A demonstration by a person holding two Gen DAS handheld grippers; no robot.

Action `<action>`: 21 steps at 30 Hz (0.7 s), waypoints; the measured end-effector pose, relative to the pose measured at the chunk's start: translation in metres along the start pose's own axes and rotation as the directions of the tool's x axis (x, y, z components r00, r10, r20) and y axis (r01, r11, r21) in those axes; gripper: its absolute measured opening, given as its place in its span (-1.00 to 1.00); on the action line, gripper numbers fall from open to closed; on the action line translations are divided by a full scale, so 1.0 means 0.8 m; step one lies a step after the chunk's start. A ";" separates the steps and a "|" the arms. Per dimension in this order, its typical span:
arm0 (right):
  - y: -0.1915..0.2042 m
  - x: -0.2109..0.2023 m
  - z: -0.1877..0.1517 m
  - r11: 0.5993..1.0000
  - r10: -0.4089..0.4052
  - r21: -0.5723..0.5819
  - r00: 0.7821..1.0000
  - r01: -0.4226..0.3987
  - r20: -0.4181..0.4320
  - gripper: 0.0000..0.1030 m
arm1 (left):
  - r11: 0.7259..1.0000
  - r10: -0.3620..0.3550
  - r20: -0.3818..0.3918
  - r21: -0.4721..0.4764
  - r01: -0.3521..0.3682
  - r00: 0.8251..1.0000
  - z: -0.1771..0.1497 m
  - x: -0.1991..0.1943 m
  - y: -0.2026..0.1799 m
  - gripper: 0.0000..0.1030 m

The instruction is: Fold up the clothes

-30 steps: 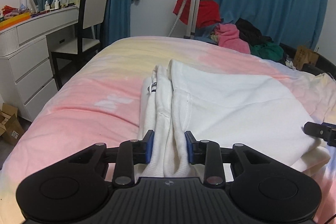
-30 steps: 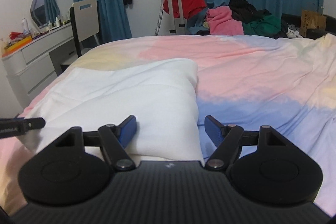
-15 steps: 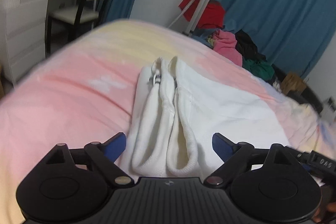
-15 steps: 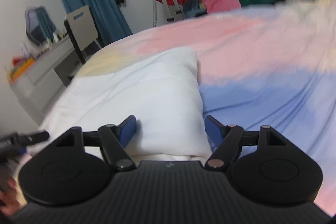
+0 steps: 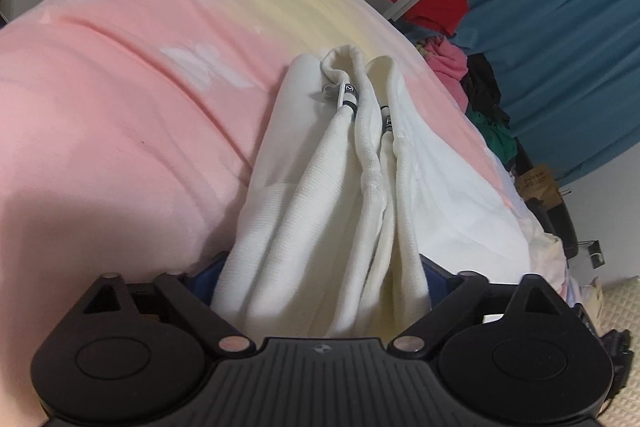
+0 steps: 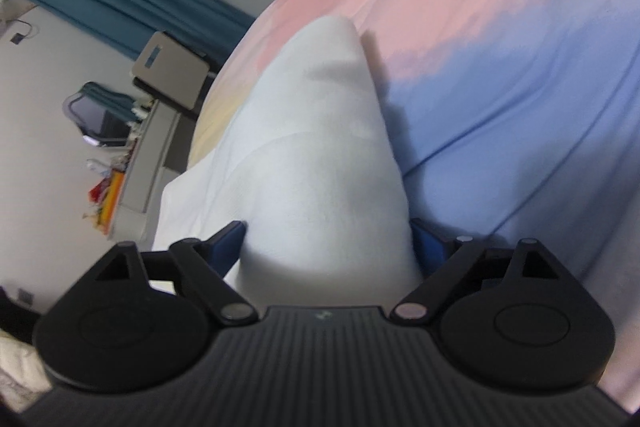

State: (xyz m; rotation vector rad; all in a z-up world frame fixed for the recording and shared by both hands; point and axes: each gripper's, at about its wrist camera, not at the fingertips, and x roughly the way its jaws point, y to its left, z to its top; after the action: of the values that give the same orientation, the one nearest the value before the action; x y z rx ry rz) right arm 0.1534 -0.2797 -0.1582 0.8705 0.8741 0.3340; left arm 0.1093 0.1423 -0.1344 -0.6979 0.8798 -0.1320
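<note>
Garment (image 5: 344,187): white, part-folded, lying on the bed (image 5: 120,115).
Left claw (image 5: 320,275): I read it wide, jaws just opened, bunched edge between, unpinched.
Right claw (image 6: 328,247): wide, straddling a corner.
Risk: closing now may catch too few layers; fold could slump.

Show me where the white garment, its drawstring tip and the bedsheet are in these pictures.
white garment (image 5: 320,187): left wrist view, on the ribbed fold in its middle.
drawstring tip (image 5: 347,95): left wrist view, on the banded end of the cord.
bedsheet (image 6: 520,99): right wrist view, on its bare blue part.
</note>
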 end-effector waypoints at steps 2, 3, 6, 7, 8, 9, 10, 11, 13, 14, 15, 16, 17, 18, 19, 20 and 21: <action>0.003 0.004 0.000 1.000 0.003 -0.014 1.000 -0.004 -0.013 0.83 | 1.000 -0.002 -0.001 -0.012 0.002 1.000 0.000 0.002 0.003 0.69; 0.008 0.005 -0.002 0.999 -0.006 -0.037 1.000 0.005 -0.017 0.83 | 1.000 -0.002 -0.003 -0.015 0.001 1.000 0.000 0.002 0.004 0.65; 0.025 0.005 -0.011 0.992 -0.051 -0.118 0.999 0.049 -0.011 0.77 | 0.999 -0.007 0.003 -0.035 0.007 1.000 0.000 -0.003 0.011 0.51; 0.031 0.004 -0.014 0.987 -0.068 -0.143 0.998 0.066 -0.005 0.68 | 0.999 -0.010 0.005 -0.039 0.010 1.000 -0.001 -0.005 0.013 0.46; 0.035 0.003 -0.017 0.984 -0.080 -0.158 0.997 0.080 0.005 0.63 | 0.999 -0.011 0.008 -0.036 0.011 1.000 -0.002 -0.007 0.014 0.43; 0.039 0.001 -0.019 0.981 -0.091 -0.169 0.996 0.092 0.017 0.55 | 0.999 -0.011 0.011 -0.032 0.012 1.000 -0.003 -0.008 0.015 0.38; 0.044 -0.002 -0.022 0.977 -0.102 -0.184 0.994 0.105 0.029 0.46 | 1.000 -0.011 0.017 -0.017 0.011 1.000 -0.004 -0.011 0.014 0.32; 0.050 -0.004 -0.024 0.972 -0.113 -0.202 0.993 0.119 0.043 0.43 | 1.000 -0.010 0.024 -0.001 0.010 1.000 -0.006 -0.014 0.012 0.29; 0.063 -0.010 -0.029 0.961 -0.127 -0.238 0.990 0.140 0.069 0.32 | 1.000 -0.010 0.033 0.009 0.010 0.999 -0.010 -0.017 0.012 0.22; 0.069 -0.014 -0.031 0.958 -0.127 -0.249 0.989 0.144 0.080 0.29 | 1.000 -0.015 0.036 0.006 0.015 0.999 -0.011 -0.020 0.013 0.19; 0.075 -0.019 -0.034 0.955 -0.126 -0.259 0.988 0.145 0.091 0.25 | 1.000 -0.020 0.039 0.003 0.020 0.999 -0.011 -0.023 0.013 0.14; 0.081 -0.023 -0.036 0.952 -0.124 -0.269 0.987 0.147 0.101 0.23 | 1.000 -0.026 0.042 0.000 0.026 0.999 -0.012 -0.026 0.014 0.09; 0.086 -0.029 -0.037 0.952 -0.115 -0.272 0.987 0.141 0.108 0.21 | 0.999 -0.034 0.045 -0.001 0.034 0.998 -0.012 -0.030 0.013 0.07; 0.092 -0.036 -0.036 0.953 -0.104 -0.274 0.988 0.132 0.114 0.19 | 0.999 -0.042 0.049 -0.001 0.043 0.998 -0.012 -0.034 0.013 0.03; 0.097 -0.042 -0.036 0.953 -0.093 -0.275 0.988 0.124 0.120 0.16 | 0.999 -0.050 0.051 0.001 0.050 0.997 -0.014 -0.039 0.008 0.01; 0.102 -0.049 -0.036 0.954 -0.082 -0.277 0.989 0.115 0.126 0.15 | 0.998 -0.058 0.052 0.006 0.057 0.997 -0.015 -0.045 0.006 -0.01; 0.106 -0.056 -0.035 0.956 -0.074 -0.273 0.989 0.108 0.130 0.13 | 0.998 -0.065 0.049 0.005 0.065 0.997 -0.015 -0.050 0.004 -0.02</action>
State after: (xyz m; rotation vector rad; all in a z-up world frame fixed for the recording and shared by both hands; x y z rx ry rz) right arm 0.1107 -0.2382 -0.0780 0.5794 0.7328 0.3130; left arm 0.0741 0.1538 -0.1152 -0.7247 0.8100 -0.1739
